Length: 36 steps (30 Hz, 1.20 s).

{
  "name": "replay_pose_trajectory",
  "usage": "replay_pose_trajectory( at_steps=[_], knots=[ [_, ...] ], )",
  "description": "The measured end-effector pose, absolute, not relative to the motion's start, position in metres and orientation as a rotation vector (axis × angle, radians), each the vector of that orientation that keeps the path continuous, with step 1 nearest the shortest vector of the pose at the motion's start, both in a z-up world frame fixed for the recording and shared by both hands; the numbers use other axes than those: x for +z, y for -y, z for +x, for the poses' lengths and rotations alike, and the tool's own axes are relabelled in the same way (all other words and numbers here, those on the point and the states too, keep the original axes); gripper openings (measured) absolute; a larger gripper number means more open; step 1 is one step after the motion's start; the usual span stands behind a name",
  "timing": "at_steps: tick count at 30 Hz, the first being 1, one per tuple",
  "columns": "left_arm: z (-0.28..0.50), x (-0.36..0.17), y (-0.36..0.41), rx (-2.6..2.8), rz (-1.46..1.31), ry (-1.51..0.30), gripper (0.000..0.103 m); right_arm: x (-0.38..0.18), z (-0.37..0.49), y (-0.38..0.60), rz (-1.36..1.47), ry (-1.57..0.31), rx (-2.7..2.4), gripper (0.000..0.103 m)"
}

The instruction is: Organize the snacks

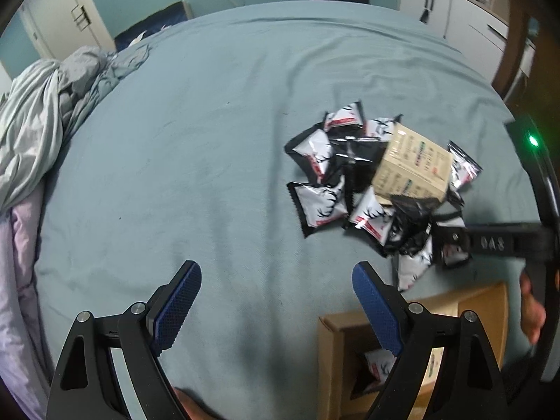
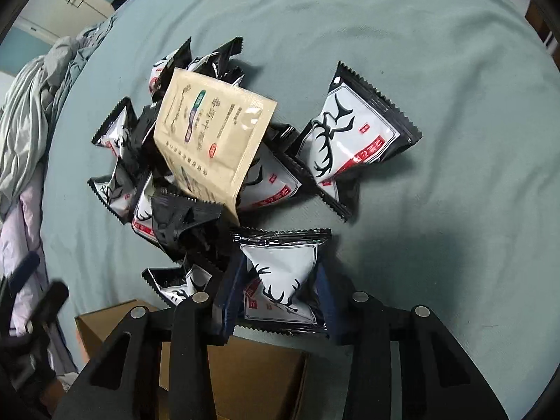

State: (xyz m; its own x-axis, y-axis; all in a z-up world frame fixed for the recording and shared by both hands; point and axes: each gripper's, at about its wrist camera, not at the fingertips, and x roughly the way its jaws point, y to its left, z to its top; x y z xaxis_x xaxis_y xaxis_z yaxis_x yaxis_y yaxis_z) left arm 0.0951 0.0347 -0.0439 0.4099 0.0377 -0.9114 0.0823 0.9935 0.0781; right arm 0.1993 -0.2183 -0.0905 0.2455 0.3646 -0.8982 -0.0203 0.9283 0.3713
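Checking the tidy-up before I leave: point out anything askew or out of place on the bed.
The tan snack box lies tipped on a loose heap of black-and-white snack packets strewn across the bed sheet, not in the open cardboard box. One packet sits between the right tongs.

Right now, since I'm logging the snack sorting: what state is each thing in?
left hand-held gripper: open, empty, above the bedsheet.
right hand-held gripper: closed on a deer-print snack packet.
snack packet pile: loose, heaped.
tan pouch: tilted atop the pile.
cardboard box: open, one packet inside.
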Motion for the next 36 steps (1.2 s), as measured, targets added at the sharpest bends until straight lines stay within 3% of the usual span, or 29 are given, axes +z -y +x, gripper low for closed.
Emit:
replay_pose_trajectory(
  at_steps=[10,25,27,32,36],
  knots=[
    [0.123,-0.067,-0.057,0.018,-0.018,-1.185,0.089,-0.041,0.172,0.233,0.329,-1.116,0.261,0.033],
    [0.162,-0.105,-0.007,-0.174,0.146,-1.174,0.089,-0.021,0.035,0.274,0.49,-1.0,0.388,0.033],
    [0.166,-0.106,-0.009,-0.19,0.112,-1.19,0.083,-0.021,0.019,0.274,0.521,-0.983,0.407,0.033],
    [0.173,-0.115,-0.019,-0.217,-0.003,-1.26,0.041,-0.021,0.016,0.259,0.483,-0.955,0.381,0.033],
    [0.166,-0.101,-0.022,-0.2,-0.021,-1.227,0.035,-0.034,0.028,0.254,0.47,-1.006,0.333,0.033]
  ],
)
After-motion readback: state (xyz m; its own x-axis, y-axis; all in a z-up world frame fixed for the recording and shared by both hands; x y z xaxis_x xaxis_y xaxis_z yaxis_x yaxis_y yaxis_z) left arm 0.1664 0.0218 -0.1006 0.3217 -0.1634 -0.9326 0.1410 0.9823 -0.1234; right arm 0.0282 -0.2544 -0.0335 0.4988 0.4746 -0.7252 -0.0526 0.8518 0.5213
